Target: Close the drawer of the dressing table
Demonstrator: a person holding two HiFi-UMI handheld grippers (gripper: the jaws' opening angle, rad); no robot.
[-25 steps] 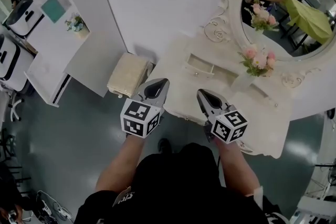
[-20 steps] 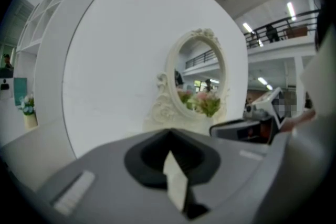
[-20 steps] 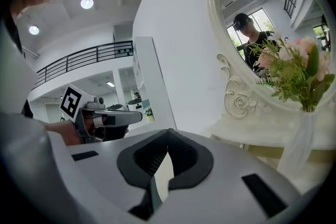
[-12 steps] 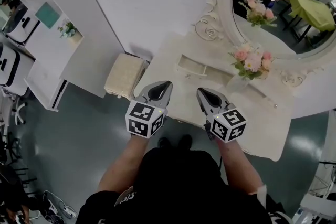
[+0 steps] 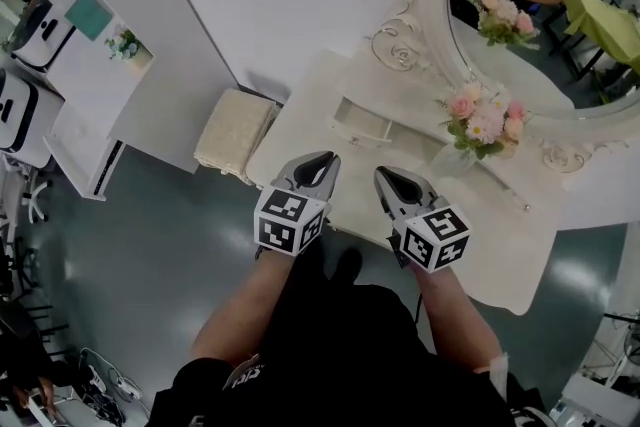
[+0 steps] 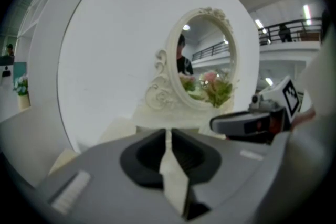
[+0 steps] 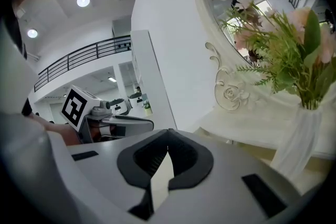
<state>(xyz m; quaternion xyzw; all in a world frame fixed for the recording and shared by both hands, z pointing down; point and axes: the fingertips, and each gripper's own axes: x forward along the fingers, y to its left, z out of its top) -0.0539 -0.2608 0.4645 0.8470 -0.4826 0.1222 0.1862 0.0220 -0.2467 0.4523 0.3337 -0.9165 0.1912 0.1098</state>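
Drawer (image 5: 362,123) stands pulled out on the dressing table (image 5: 300,143) top, ahead of both sets of fingertips and apart from them, slightly nearer the left pair. Left gripper (image 5: 322,161): jaws have just been opening and are a thin slit apart, with nothing between. Right gripper (image 5: 386,175): tips together, empty. I read no lettering, only the square markers on the cubes (image 5: 290,220). The drawer's inside is too small to make out. The mirror (image 5: 540,45) is cut off at the frame edge.
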